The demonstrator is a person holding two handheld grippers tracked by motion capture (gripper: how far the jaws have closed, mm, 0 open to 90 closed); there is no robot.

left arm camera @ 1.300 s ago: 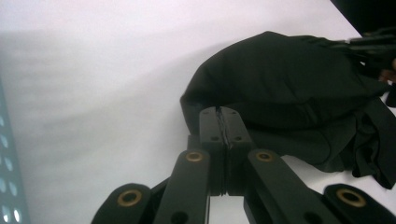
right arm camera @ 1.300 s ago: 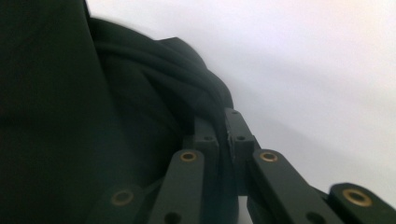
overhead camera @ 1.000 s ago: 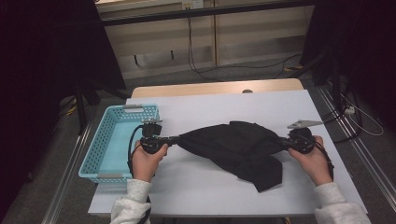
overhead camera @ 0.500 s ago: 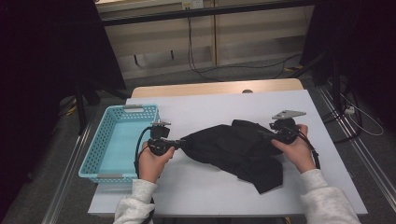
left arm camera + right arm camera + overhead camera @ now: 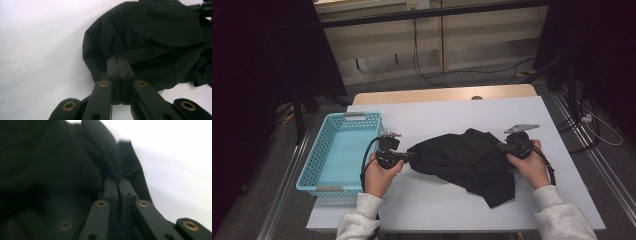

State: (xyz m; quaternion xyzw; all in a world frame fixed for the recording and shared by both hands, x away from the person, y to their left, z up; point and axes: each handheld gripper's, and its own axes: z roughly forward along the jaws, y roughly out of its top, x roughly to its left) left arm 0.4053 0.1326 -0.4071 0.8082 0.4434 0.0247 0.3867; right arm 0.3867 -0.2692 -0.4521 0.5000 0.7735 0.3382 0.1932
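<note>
High view – both hands level, left tool (image 5: 410,156), right tool (image 5: 501,147) pinching black garment (image 5: 462,159).

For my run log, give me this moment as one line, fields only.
left gripper: shut on black garment | right gripper: jaws just closing, pinching garment fold | blue basket: left of garment | table: white

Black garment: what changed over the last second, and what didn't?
The right gripper moved inward toward the left one, bunching the black garment; its jaws have just been closing on a fold after a brief regrip. The left gripper stayed shut on the garment's other end, and the blue basket kept its place.
</note>
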